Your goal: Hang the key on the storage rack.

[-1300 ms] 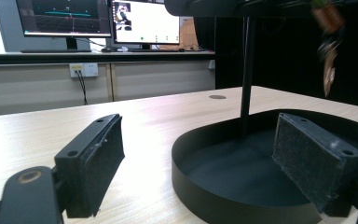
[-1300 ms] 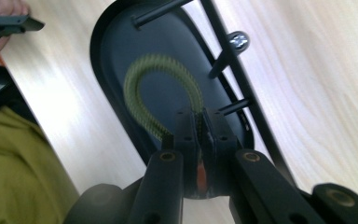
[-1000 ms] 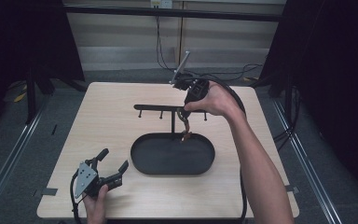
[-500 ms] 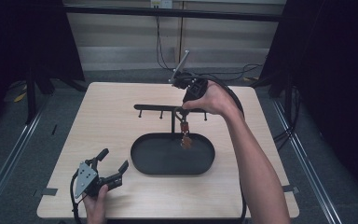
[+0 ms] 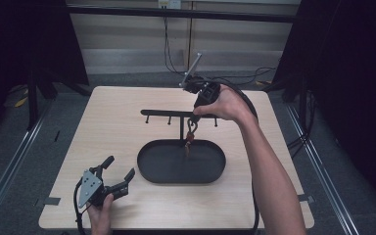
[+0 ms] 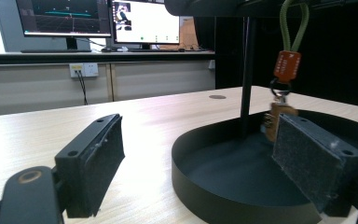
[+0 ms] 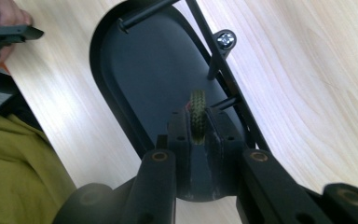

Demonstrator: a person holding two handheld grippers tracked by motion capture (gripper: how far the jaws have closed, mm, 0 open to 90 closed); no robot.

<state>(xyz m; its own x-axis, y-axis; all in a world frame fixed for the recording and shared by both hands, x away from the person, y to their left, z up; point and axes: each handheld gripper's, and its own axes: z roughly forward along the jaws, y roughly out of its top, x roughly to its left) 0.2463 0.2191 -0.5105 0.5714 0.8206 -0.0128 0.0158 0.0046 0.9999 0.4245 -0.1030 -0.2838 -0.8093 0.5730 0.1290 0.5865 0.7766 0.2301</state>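
A black stand has a crossbar (image 5: pixel 169 113) with short pegs on a post rising from an oval tray (image 5: pixel 147 171). My right gripper (image 5: pixel 194 116) points down at the bar, shut on the green cord loop (image 7: pixel 197 112) of a keychain (image 5: pixel 190 138). Its jaws have just been easing open a little, with the cord still pinched between the pads. One peg (image 7: pixel 223 103) lies right beside the cord; whether the loop hangs on it I cannot tell. The orange tag (image 6: pixel 286 65) and keys dangle over the tray. My left gripper (image 5: pixel 120 166) rests open and empty at the table's front left.
The light wooden table (image 5: pixel 112 127) has bare room left of the stand and in front of it. In the left gripper view the tray's rim (image 6: pixel 191 186) sits close ahead. Monitors (image 6: pixel 144 21) stand on a far bench. Cables (image 5: pixel 245 105) trail behind the right hand.
The keychain's tag hangs slightly higher and further left under the right gripper than before. Both hands have stayed in place.
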